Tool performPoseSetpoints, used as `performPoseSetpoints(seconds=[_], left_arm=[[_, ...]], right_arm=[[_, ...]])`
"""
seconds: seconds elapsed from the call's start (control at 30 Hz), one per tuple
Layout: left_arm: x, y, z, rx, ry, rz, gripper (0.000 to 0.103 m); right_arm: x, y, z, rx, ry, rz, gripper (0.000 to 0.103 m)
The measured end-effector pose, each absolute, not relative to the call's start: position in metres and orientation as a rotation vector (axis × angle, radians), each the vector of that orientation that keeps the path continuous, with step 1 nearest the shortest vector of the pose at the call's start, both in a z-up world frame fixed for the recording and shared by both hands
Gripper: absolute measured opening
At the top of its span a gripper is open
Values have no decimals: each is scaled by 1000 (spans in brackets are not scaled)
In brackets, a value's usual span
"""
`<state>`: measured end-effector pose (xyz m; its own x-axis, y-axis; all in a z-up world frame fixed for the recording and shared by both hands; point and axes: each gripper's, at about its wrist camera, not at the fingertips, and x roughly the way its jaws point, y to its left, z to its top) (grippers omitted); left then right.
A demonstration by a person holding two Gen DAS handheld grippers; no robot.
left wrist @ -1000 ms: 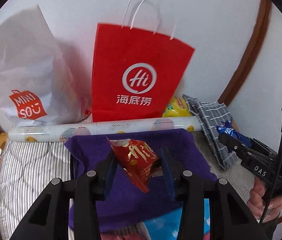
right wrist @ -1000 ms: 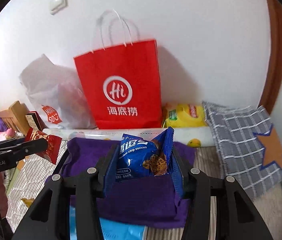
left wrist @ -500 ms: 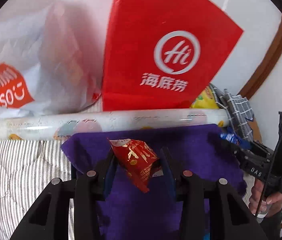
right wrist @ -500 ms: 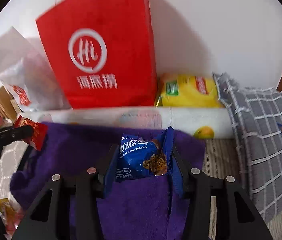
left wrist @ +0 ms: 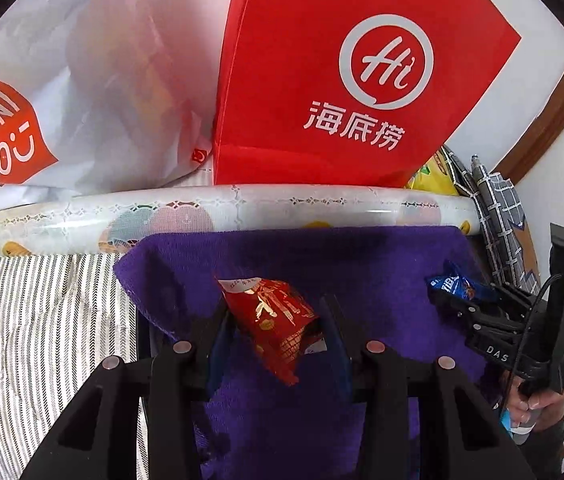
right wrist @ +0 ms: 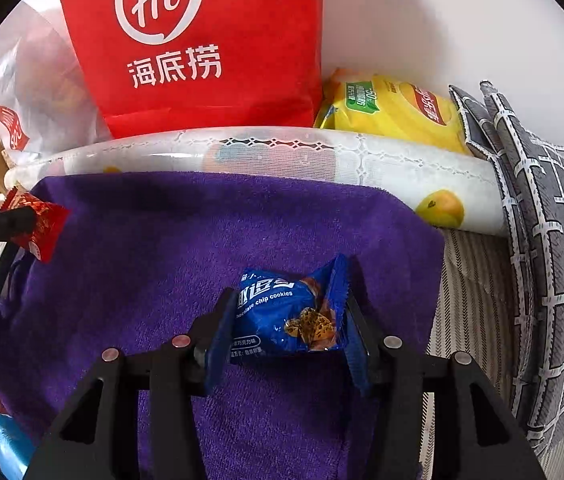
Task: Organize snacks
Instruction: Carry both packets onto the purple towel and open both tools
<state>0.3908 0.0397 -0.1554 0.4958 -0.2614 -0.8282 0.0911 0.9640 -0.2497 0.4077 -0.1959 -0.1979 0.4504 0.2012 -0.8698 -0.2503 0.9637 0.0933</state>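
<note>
Left gripper clamps red foil snack packet; right gripper, jaws just opening, blue cookie packet between them, over purple fleece cloth.

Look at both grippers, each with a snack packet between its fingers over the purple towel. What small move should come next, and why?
Probably finish letting go on the right. The right gripper has just been opening around the blue cookie packet, which sits low over the purple towel. The left gripper grips the red packet over the same towel, so it likely follows.
</note>
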Motion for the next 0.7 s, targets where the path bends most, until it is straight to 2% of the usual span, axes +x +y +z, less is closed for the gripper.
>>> performPoseSetpoints(seconds=[0.03, 0.1, 0.3, 0.33, 0.4, 0.47, 0.7], left_arm=[[392, 39, -156, -182, 1034, -213, 41], [394, 38, -158, -178, 1043, -211, 41], [394, 38, -157, -169, 1057, -205, 41], [394, 38, -157, -166, 1060, -207, 42], [394, 38, -155, -168, 1072, -210, 53], [393, 40, -151, -171, 1067, -207, 63], [384, 39, -124, -138, 1006, -179, 73]], right_arm=[[408, -196, -198, -44, 1073, 281, 57], [408, -196, -197, -28, 1081, 296, 62], [405, -202, -179, -24, 1048, 296, 68], [404, -202, -174, -23, 1038, 293, 71], [399, -202, -164, -22, 1012, 275, 77], [395, -202, -155, -26, 991, 261, 77], [357, -204, -120, -65, 919, 173, 88]])
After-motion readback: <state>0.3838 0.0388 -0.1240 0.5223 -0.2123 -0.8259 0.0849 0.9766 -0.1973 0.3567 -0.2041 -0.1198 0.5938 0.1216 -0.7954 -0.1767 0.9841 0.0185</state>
